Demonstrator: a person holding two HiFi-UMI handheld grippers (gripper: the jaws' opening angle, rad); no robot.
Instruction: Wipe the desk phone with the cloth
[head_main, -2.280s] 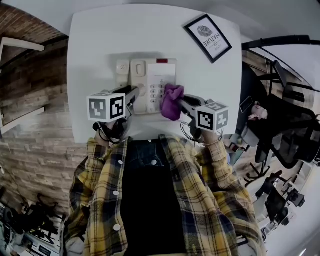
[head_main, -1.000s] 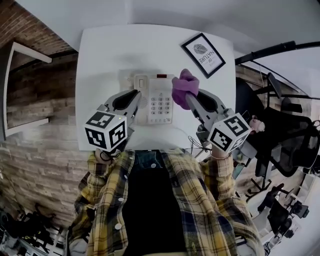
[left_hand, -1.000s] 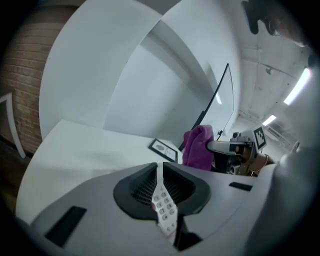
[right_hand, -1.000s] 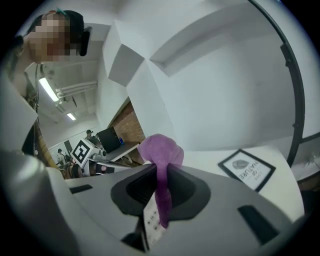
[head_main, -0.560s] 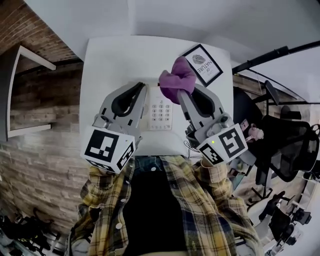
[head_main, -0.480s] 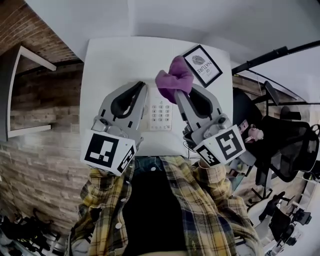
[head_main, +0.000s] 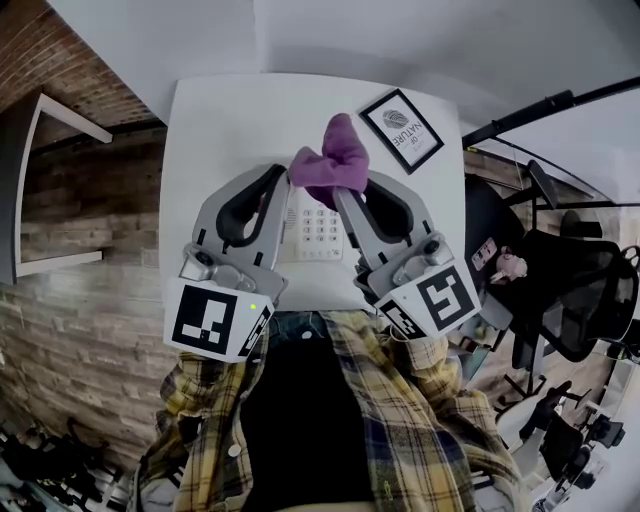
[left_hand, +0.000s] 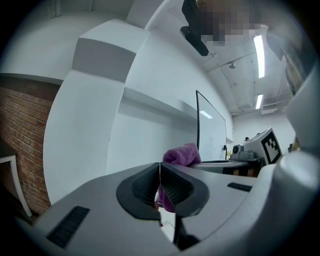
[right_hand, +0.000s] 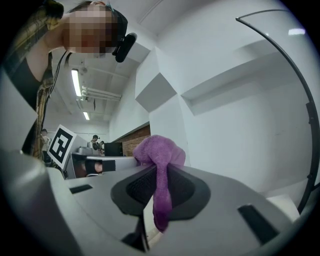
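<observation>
Both grippers are held high above the white table (head_main: 205, 130), pointing level. The purple cloth (head_main: 335, 155) is bunched in my right gripper (head_main: 340, 192), whose jaws are shut on it; in the right gripper view the cloth (right_hand: 157, 150) hangs between the pads. My left gripper (head_main: 284, 180) has just been closing and now meets the cloth's left corner, with a purple strip (left_hand: 165, 197) showing between its pads. The white desk phone (head_main: 318, 225) lies on the table below, mostly hidden by the grippers; only its keypad shows.
A black-framed picture (head_main: 405, 130) lies on the table's far right corner. A brick wall (head_main: 70, 250) runs along the left. Black office chairs (head_main: 570, 280) stand to the right of the table.
Both grippers have risen off the phone toward the camera. The cloth came up with the right gripper and shifted left. The left jaws have shut at the cloth's corner.
</observation>
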